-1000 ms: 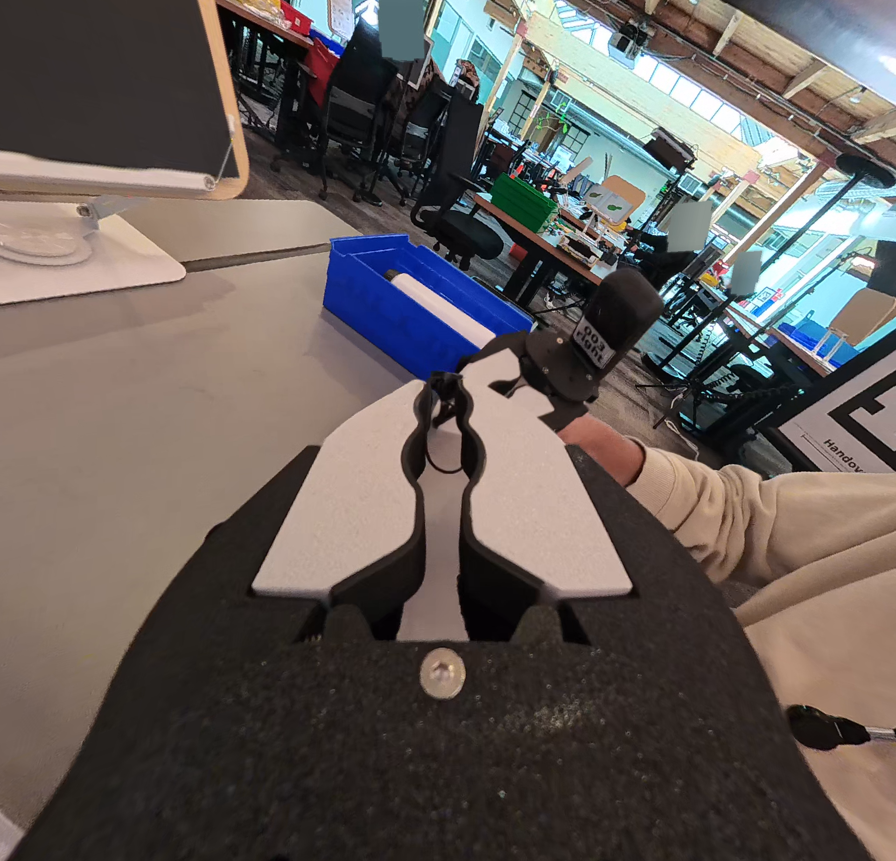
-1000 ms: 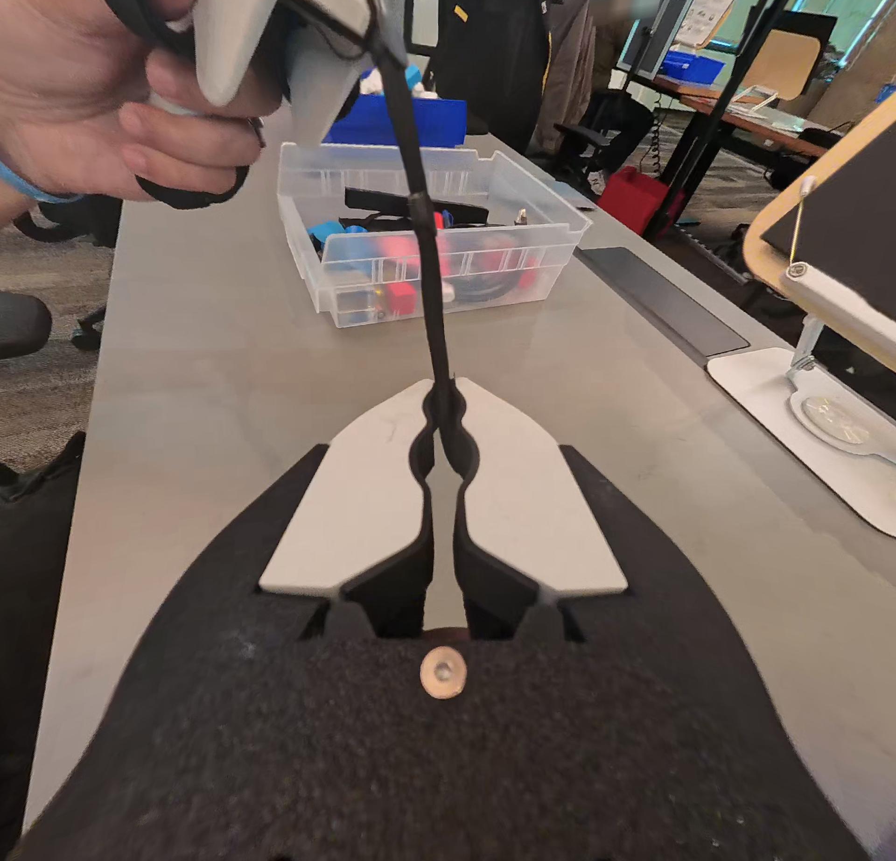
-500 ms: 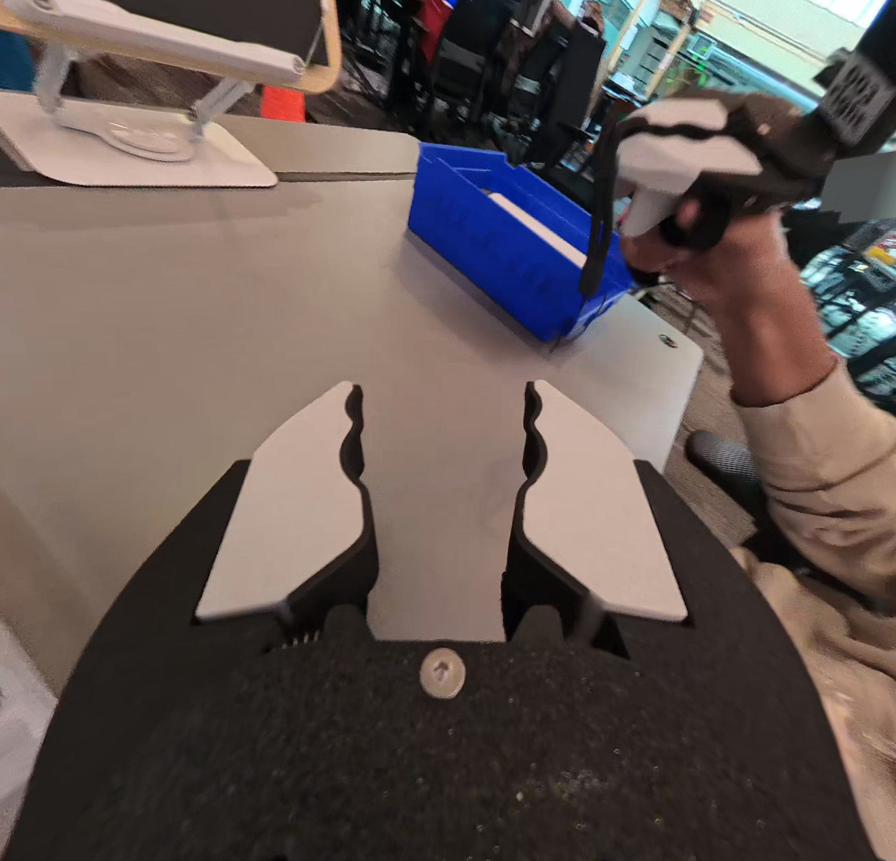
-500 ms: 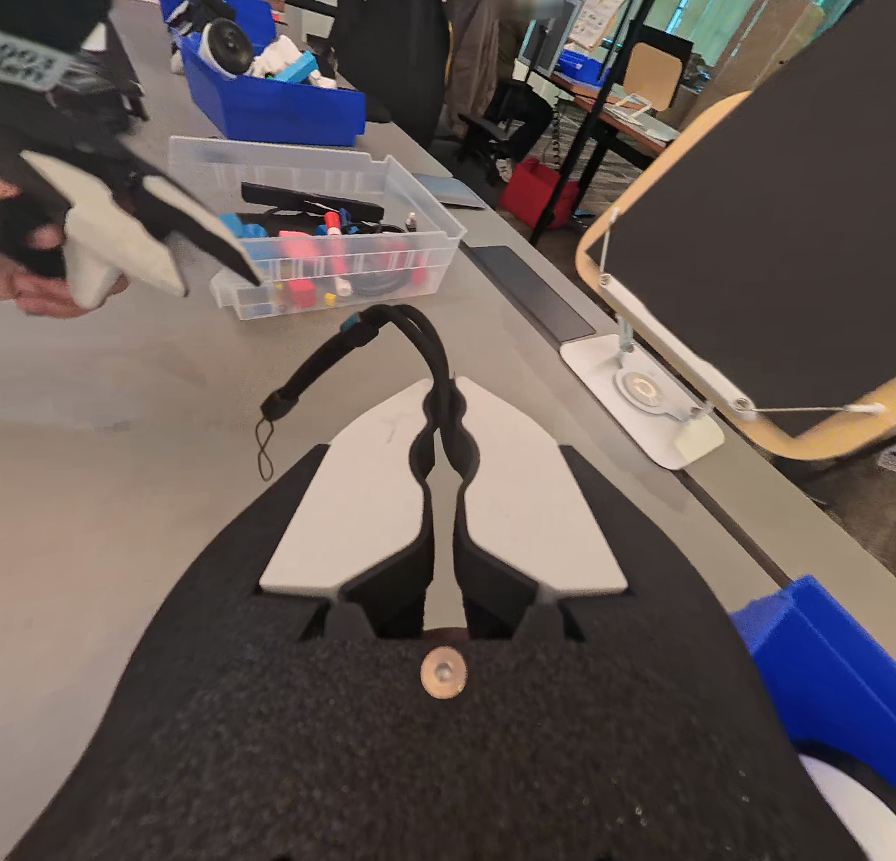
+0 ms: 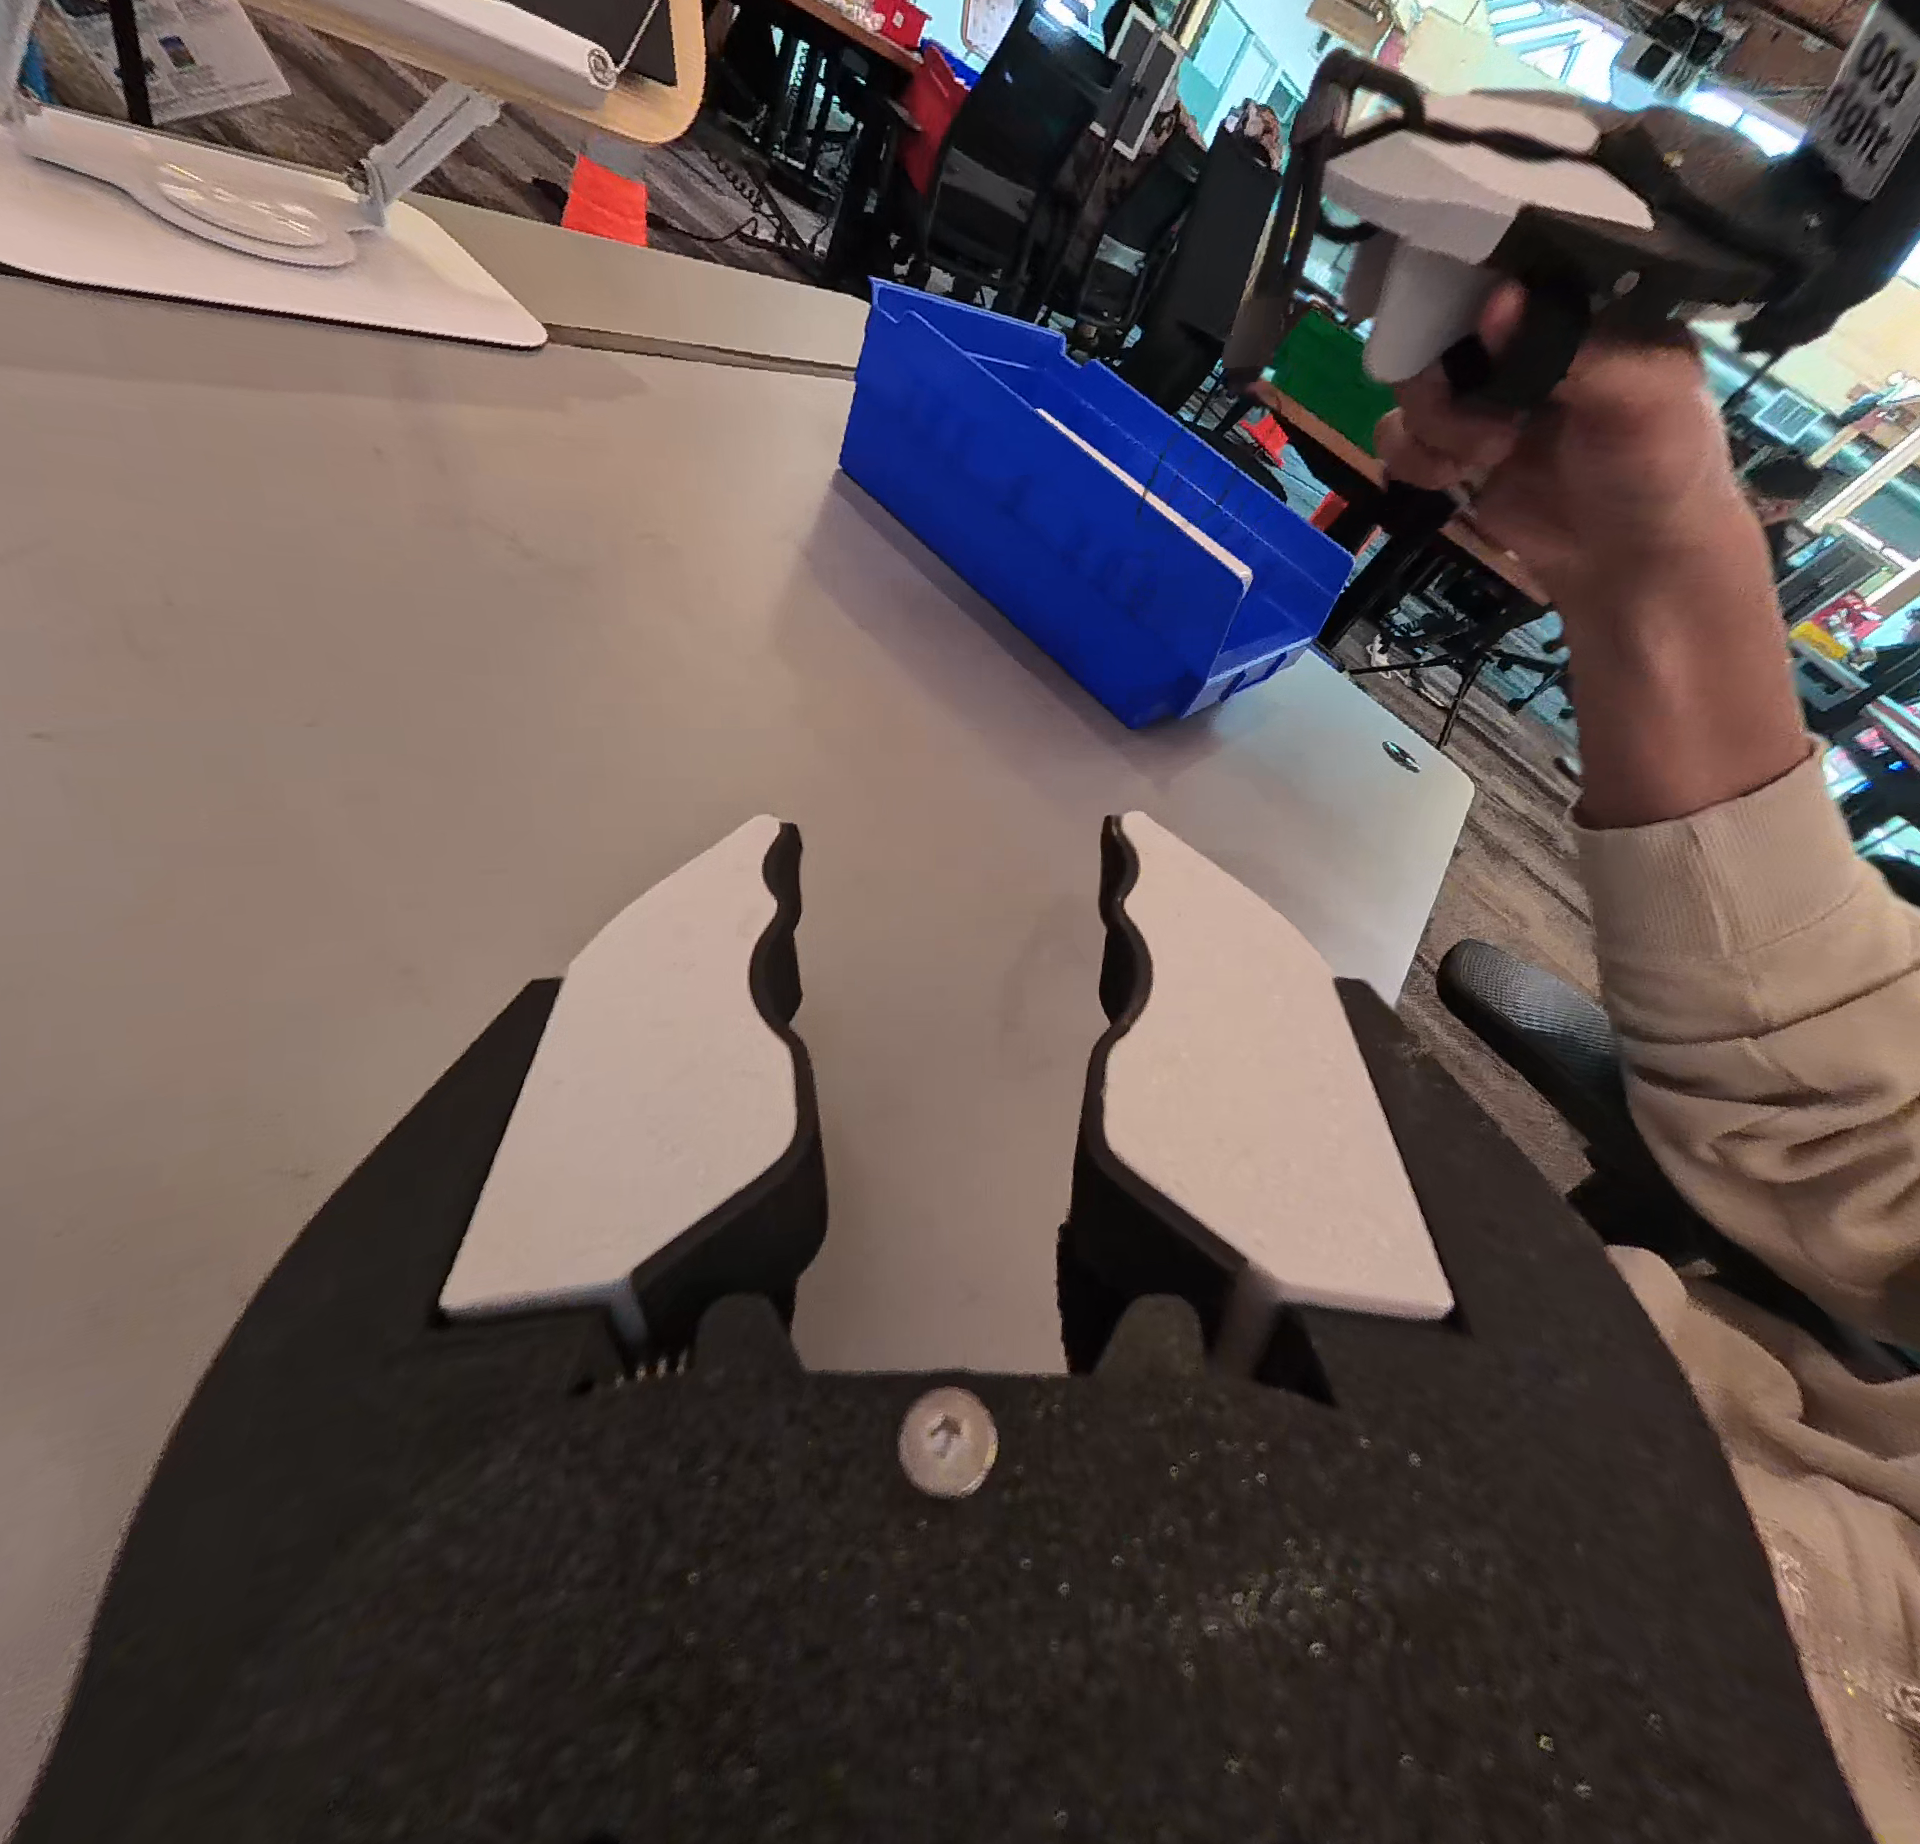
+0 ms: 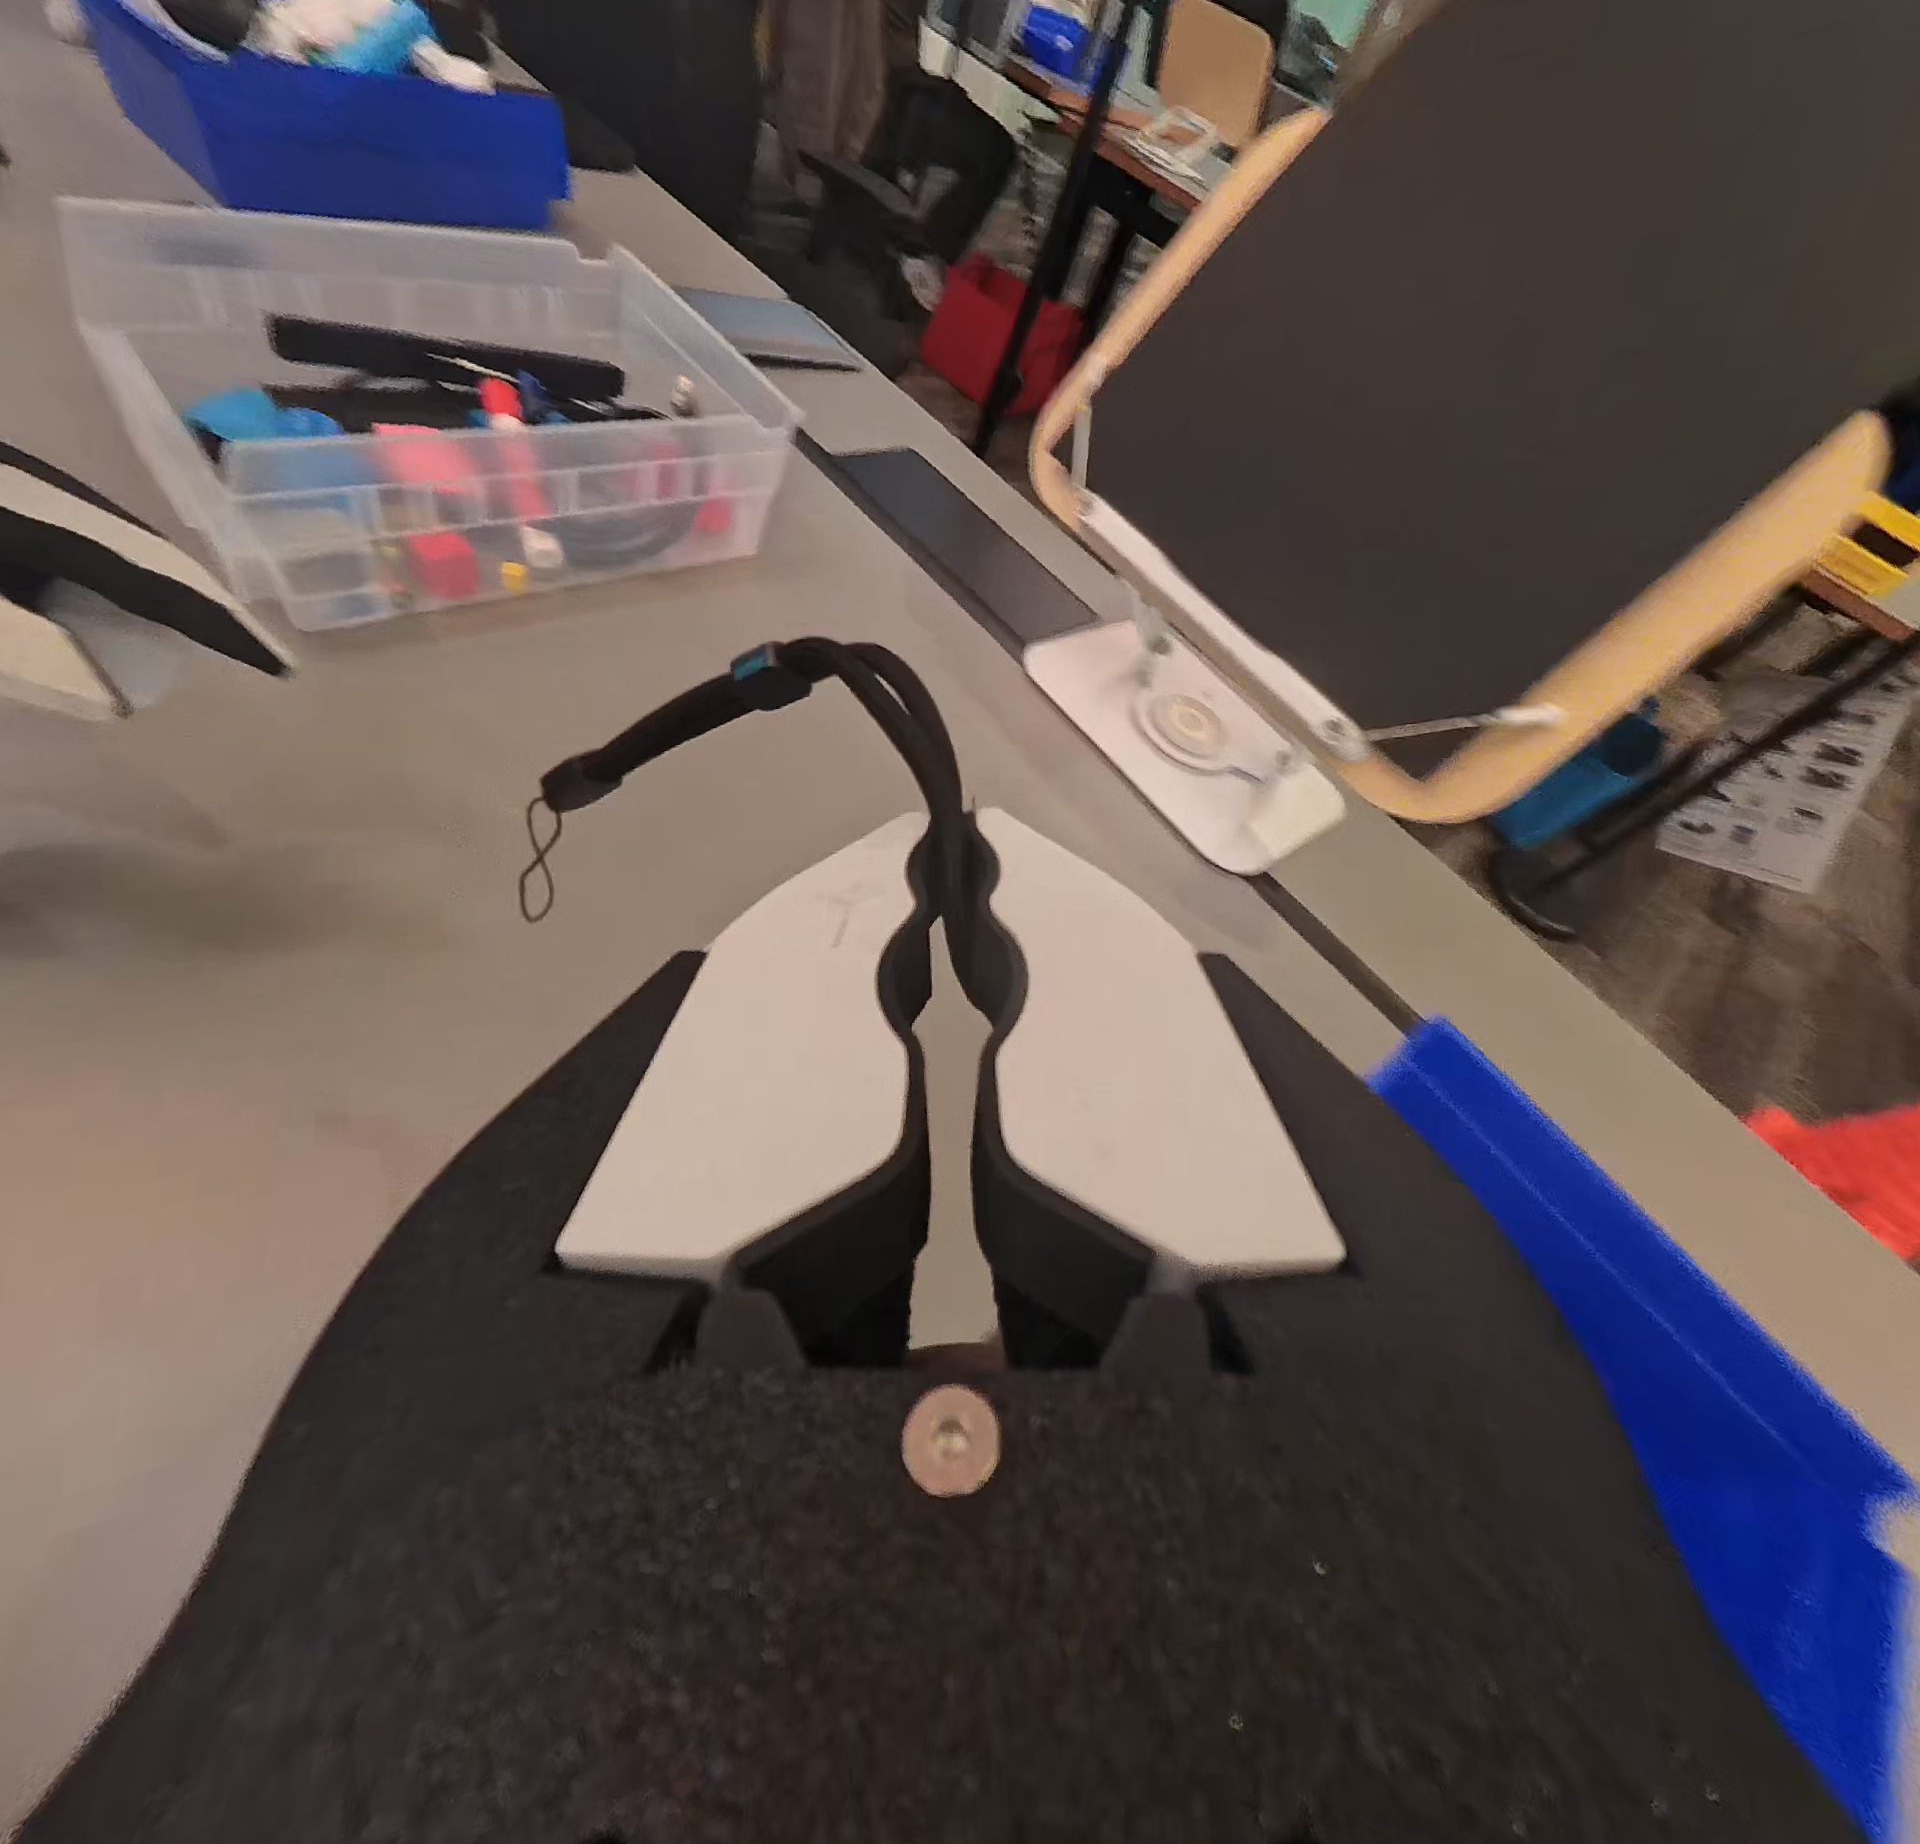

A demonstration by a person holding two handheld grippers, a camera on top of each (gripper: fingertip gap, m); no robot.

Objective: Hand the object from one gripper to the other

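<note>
The object is a black wrist strap [image 6: 831, 672] with a blue tag and a thin cord loop at its free end. My right gripper [image 6: 948, 830] is shut on the strap's doubled end; the rest arcs up and to the left above the grey table [image 6: 312, 963]. My left gripper [image 5: 951, 838] is open and empty above the table. In the left wrist view the right gripper [image 5: 1340, 121] is held high at the upper right by a hand, and the strap [image 5: 1273, 246] hangs from its tips. One of the left gripper's fingers [image 6: 94, 568] shows at the left edge of the right wrist view.
A blue bin [image 5: 1091, 537] holding a white flat item stands near the table's far corner; it also shows low right in the right wrist view [image 6: 1662, 1327]. A clear tray [image 6: 436, 506] of small parts and another blue bin [image 6: 343, 142] stand farther off. A dark board on a white stand [image 6: 1507, 340] is at the table's edge. The grippers' ends are close to 25 cm from one another.
One second ago both grippers held the strap. The left gripper has opened and let go. The grippers have moved apart, and the right one keeps the strap and has swung toward the blue bin.
</note>
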